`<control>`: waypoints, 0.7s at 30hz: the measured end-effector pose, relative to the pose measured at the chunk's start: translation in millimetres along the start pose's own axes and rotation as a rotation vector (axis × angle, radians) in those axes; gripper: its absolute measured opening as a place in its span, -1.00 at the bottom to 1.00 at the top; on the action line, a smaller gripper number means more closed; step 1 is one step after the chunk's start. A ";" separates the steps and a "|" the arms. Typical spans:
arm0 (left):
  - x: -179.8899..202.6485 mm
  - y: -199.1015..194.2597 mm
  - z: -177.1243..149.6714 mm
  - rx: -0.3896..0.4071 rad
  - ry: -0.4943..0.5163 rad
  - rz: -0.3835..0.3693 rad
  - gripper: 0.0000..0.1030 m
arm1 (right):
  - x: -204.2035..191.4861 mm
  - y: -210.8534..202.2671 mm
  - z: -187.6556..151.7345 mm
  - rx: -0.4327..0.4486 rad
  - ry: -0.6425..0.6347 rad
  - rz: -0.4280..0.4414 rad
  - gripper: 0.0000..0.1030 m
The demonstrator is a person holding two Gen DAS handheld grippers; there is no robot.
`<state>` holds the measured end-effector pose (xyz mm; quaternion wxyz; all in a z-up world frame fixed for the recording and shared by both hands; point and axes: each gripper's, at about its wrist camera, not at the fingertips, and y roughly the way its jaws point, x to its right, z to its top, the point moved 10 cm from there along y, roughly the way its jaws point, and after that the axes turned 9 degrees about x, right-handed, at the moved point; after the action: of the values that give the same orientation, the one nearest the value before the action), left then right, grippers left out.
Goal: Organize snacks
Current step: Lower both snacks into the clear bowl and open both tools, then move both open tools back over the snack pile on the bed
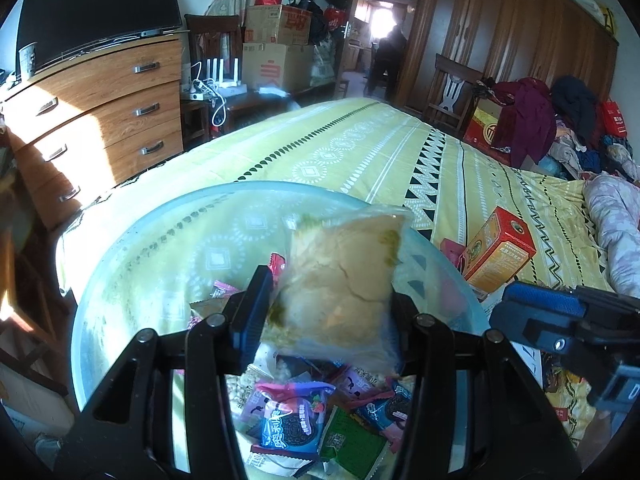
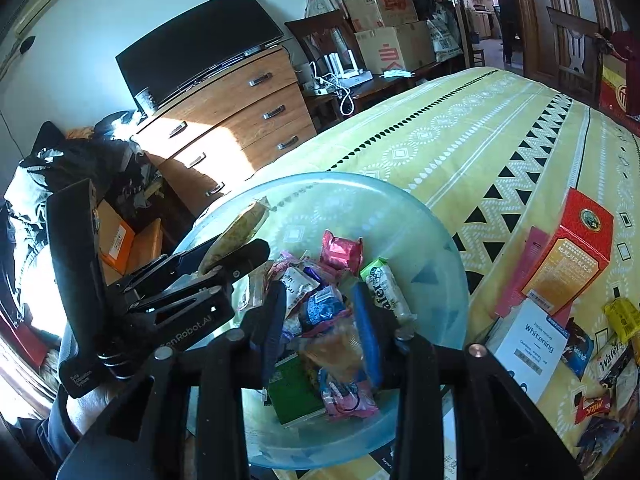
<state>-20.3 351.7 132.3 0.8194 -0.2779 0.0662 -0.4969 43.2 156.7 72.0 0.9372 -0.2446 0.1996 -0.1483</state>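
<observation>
A clear bluish bowl [image 1: 160,220] rests on the bed and holds several wrapped snacks. Above it, my left gripper [image 1: 330,292] is shut on a clear bag with a pale pastry [image 1: 340,272]. The right wrist view shows that left gripper [image 2: 228,252] and its pastry bag [image 2: 240,224] over the bowl's [image 2: 440,240] left side. My right gripper [image 2: 322,316] hangs over the bowl's middle. A blurred orange packet [image 2: 336,348] lies between its fingers near the blue pad, and the pads do not seem to press it. The right gripper [image 1: 540,312] also shows in the left wrist view, to the right of the bowl.
A red-orange carton [image 2: 568,256], a white box [image 2: 532,344] and loose snack packets [image 2: 612,356] lie on the yellow bedsheet [image 2: 460,140] to the right of the bowl. A wooden dresser [image 2: 240,120] stands left of the bed. A person [image 1: 388,56] stands in the far doorway.
</observation>
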 end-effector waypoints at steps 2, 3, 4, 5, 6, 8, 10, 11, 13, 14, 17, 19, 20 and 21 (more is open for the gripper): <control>0.3 -1.3 1.3 0.001 -0.008 -0.003 -0.01 | -6.4 -0.9 -0.2 0.000 -0.014 0.004 -0.18; 1.2 -1.6 1.6 -0.002 -0.007 -0.003 0.03 | -8.7 -1.5 0.5 0.000 -0.019 0.005 -0.06; 1.8 -2.1 2.1 -0.004 -0.008 -0.002 0.17 | -11.1 -3.7 1.0 0.004 -0.025 0.003 0.05; 0.9 -2.4 3.8 -0.001 -0.011 0.002 0.37 | -11.5 -5.7 1.5 0.009 -0.027 -0.004 0.27; 0.5 -4.1 5.1 0.007 -0.014 0.007 0.48 | -9.7 -9.4 1.8 0.019 -0.028 -0.029 0.30; -0.4 -8.5 8.5 0.027 -0.018 0.015 0.74 | -4.3 -17.5 1.5 0.028 -0.007 -0.044 0.33; 2.5 -13.4 10.0 0.038 -0.019 0.011 0.76 | 2.2 -29.6 -0.1 0.045 0.016 -0.049 0.53; 4.8 -15.8 10.0 0.038 -0.012 0.007 0.76 | 5.5 -38.2 -2.2 0.056 0.026 -0.051 0.65; 11.1 -21.7 9.9 0.046 0.006 0.001 0.76 | 11.9 -58.9 -8.4 0.087 0.045 -0.054 0.69; 14.4 -25.0 9.2 0.048 0.013 -0.001 0.76 | 16.3 -70.3 -14.1 0.096 0.058 -0.058 0.69; 26.6 -36.9 7.0 0.064 0.018 -0.020 0.77 | 30.6 -104.7 -35.7 0.128 0.102 -0.075 0.70; 38.5 -42.1 3.8 0.067 0.041 -0.024 0.78 | 45.5 -128.0 -56.5 0.140 0.134 -0.100 0.71; 47.5 -44.1 1.6 0.068 0.062 -0.026 0.78 | 54.3 -140.7 -71.3 0.144 0.156 -0.118 0.71; 54.1 -45.2 0.2 0.068 0.078 -0.024 0.78 | 61.2 -149.3 -84.5 0.142 0.177 -0.131 0.72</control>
<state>-28.5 289.9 165.1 0.8192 -0.2311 0.0781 -0.5190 32.2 -24.8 63.2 0.9192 -0.1762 0.2543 -0.2438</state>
